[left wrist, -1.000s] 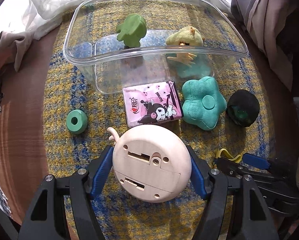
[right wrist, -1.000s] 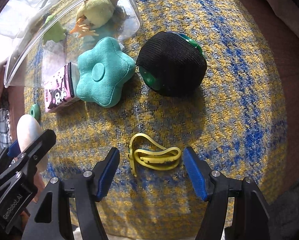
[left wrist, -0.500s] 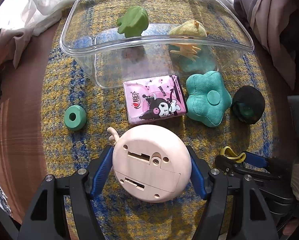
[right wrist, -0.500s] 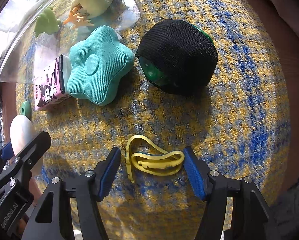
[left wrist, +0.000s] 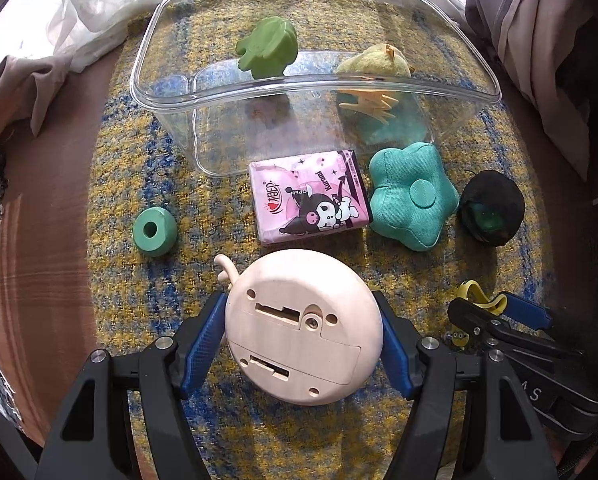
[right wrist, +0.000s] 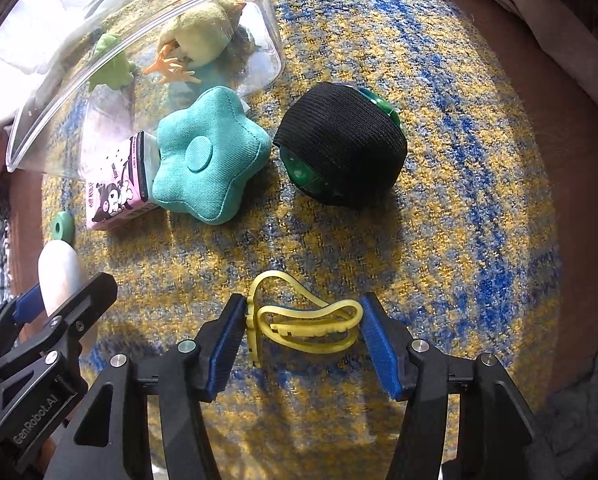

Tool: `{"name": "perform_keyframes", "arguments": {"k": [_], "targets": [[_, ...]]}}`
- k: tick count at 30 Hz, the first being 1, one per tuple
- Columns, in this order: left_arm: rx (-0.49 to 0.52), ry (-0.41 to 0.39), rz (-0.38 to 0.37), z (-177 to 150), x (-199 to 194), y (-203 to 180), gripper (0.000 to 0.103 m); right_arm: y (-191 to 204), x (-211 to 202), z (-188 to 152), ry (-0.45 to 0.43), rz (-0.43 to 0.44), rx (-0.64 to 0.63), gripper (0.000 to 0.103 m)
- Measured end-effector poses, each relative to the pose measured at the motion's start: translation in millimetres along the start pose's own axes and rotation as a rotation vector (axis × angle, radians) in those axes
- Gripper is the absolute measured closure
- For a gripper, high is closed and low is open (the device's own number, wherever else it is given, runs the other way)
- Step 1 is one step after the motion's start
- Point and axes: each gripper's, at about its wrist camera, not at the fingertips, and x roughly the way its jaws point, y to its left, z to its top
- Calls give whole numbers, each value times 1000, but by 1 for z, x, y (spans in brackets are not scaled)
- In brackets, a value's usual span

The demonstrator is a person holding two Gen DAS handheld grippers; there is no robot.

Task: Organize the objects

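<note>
My left gripper (left wrist: 303, 344) points down over the cloth, shut on a round cream plastic gadget (left wrist: 299, 320) seen from its underside. My right gripper (right wrist: 303, 320) lies low at the cloth's near right, its blue pads (right wrist: 229, 336) pressing both ends of a yellow hair clip (right wrist: 311, 322). A clear plastic box (left wrist: 491, 92) at the back holds a green cactus toy (left wrist: 267, 50) and a yellow-green plush chick (left wrist: 375, 68). In front of it lie a pink tissue pack (left wrist: 311, 196), a teal star cushion (left wrist: 411, 196), a green ball in a black wrap (left wrist: 491, 212) and a green ring (left wrist: 155, 232).
Everything rests on a yellow-and-blue woven cloth (left wrist: 139, 300) over a brown table (left wrist: 39, 260). White and grey fabric (left wrist: 59, 20) bunches behind the box and at the far right. The right gripper (left wrist: 499, 316) shows at the left view's lower right.
The right gripper's jaws have closed in from both sides onto the yellow clip, and its view has tipped slightly. The left gripper and the cream gadget have stayed put.
</note>
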Motion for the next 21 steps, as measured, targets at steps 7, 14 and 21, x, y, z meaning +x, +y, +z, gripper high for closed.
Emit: {"name": "perform_keyframes", "arguments": {"k": [7,14,21], "targets": [[-22,-44,-9,-2,-19,4,33,9,-26,1,-131,10,-53,45],[-44,-91,-10,1,-35,7,33,19,-41,18,-240,25,-108,45],[-75,-139,-11,6,-52,13,33,26,-63,2,-337,51,-149,45]]}}
